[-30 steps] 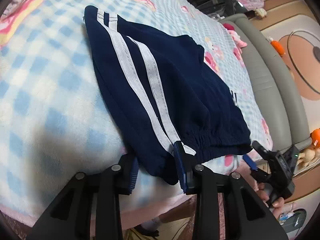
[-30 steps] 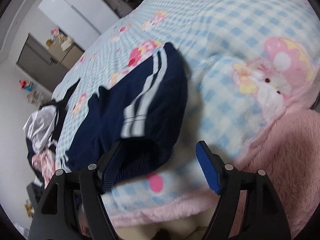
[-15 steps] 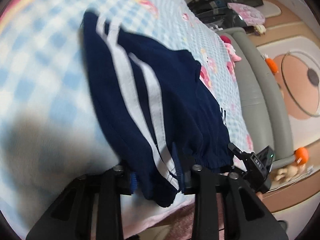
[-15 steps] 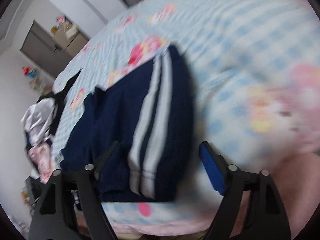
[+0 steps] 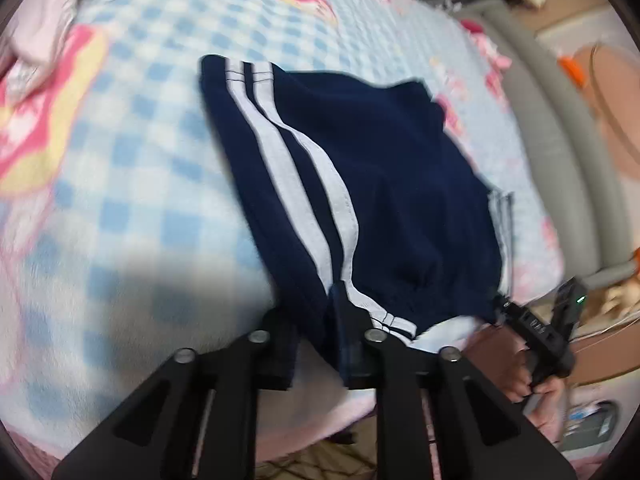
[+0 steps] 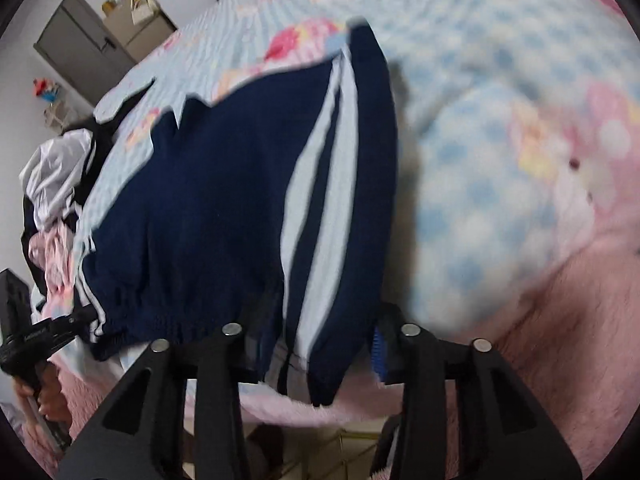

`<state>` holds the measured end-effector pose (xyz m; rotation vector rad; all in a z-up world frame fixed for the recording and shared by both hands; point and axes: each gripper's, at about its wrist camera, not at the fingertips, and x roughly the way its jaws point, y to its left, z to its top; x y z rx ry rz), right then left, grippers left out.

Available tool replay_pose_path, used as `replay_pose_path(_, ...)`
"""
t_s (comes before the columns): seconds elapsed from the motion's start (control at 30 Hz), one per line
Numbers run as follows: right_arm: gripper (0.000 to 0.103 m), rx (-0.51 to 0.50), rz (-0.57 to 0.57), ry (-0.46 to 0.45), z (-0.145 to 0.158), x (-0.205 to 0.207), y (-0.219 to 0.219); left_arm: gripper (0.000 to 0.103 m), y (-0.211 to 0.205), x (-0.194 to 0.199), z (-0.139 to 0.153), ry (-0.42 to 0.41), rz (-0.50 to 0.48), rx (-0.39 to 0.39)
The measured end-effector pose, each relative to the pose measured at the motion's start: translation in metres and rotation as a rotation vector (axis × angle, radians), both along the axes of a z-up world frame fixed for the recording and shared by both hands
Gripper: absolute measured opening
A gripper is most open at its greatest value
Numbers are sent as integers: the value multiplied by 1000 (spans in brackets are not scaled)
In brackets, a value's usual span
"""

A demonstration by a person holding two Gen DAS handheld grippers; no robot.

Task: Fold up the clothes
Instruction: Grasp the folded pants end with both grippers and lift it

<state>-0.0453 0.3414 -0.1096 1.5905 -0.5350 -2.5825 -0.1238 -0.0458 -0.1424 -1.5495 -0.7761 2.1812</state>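
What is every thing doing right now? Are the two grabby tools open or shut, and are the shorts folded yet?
left tool: shut, pinching the near edge of the shorts.
right tool: open, its fingers on either side of the other striped edge.
shorts: spread out on the bed, not folded yet.
blanket: spread over the bed, under the shorts.
clothes pile: crumpled, unfolded.
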Motion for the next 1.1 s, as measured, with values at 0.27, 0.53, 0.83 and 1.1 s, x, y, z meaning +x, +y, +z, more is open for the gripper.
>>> replay_pose_path(0.27, 63, 208, 12, 255, 89, -11, -2, 47, -56, -22, 22, 77, 155, 10)
replay_pose_path(0.53, 66, 171, 412, 224, 67, -134, -142, 47, -56, -58, 1, 64, 174, -95)
replay_pose_path(0.83, 10, 237, 464, 188, 19, -211, -203, 5, -72, -62, 23, 178, 183, -79)
replay_pose_path(1.1, 11, 135, 376, 147, -6, -234, -184, 15, -80, -93, 1, 122, 167, -158)
